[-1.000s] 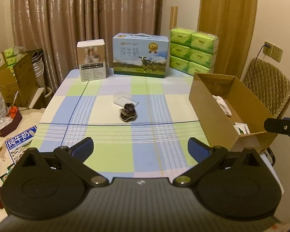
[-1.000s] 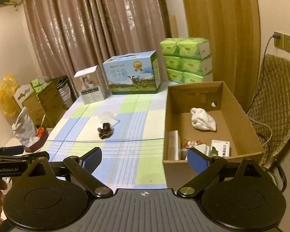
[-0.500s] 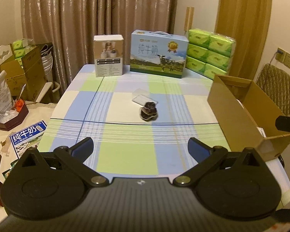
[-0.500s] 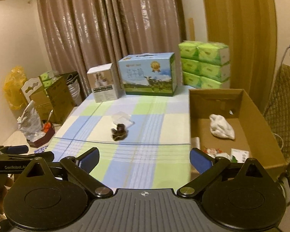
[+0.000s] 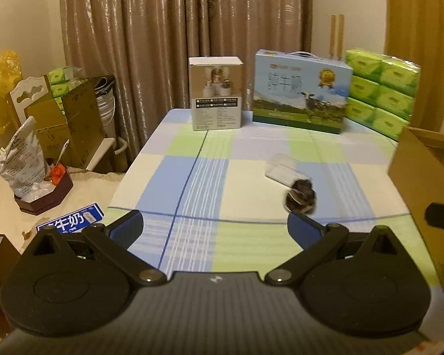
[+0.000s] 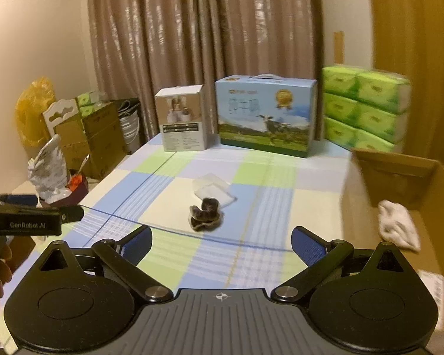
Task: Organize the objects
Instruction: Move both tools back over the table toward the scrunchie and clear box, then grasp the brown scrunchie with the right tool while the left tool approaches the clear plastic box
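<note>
Near the centre of the right wrist frame, a dark fuzzy bundle (image 6: 205,214) and clear packet (image 6: 213,188) lie unsorted on the checked tablecloth (image 6: 269,183); a white cloth (image 6: 398,224) already sits inside the cardboard box (image 6: 399,168) at right. Both the left gripper (image 5: 214,224) and right gripper (image 6: 222,241) gape empty.

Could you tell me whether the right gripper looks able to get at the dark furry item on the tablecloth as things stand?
Probably yes: the right gripper is open and empty, and only bare tablecloth lies between it and the dark furry item.
</note>
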The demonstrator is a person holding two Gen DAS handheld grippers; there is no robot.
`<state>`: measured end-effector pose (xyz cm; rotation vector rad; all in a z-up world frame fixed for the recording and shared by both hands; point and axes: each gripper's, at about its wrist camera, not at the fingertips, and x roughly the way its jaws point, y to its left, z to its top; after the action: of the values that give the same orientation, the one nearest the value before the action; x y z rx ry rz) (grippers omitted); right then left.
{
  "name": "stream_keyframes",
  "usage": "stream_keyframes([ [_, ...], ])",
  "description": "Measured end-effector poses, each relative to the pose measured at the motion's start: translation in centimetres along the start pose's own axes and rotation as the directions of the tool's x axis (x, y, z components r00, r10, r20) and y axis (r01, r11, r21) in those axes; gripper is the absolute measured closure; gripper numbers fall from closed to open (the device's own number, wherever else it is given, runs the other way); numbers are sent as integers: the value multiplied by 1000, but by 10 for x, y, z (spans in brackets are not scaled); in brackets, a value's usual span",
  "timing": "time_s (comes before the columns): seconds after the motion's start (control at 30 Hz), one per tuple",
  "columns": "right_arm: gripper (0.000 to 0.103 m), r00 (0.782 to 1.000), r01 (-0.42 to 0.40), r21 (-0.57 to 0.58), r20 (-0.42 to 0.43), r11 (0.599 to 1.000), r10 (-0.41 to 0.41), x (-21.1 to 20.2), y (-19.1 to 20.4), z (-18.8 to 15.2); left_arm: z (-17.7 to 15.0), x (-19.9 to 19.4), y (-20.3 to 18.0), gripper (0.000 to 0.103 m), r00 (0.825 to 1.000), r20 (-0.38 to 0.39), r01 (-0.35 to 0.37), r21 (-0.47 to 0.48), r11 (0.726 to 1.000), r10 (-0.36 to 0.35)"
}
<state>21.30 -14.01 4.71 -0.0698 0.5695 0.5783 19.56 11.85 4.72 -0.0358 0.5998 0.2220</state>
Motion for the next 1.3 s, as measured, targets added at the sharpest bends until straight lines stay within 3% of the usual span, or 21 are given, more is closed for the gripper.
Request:
stream_keyframes([
  [0.27,7,999,-30,-63,-15,998,29,91,1,-11,5,75,-2,1,998,-56,-8,-14,1000,8],
  [0.5,18,997,-61,-109,-57,992,55,160,1,-22,14,121,0,1,999,-51,-4,14,1000,5],
  [0.87,33,993,-85,-135,-95,987,72,223,2,-24,21,163,-8,1,997,-64,29,2,1000,-29],
  [0.97,42,992,-100,-134,-92,986,88,232,1,-24,22,169,-11,1,997,-71,36,-5,999,-36],
  [1.13,76,993,-94,-154,-83,984,81,235,1,-25,24,176,-17,1,996,-70,50,7,999,-49],
  [1.3,79,998,-10,-117,-57,993,3,226,-17,-22,27,187,-23,1,995,-73,64,2,998,-63],
])
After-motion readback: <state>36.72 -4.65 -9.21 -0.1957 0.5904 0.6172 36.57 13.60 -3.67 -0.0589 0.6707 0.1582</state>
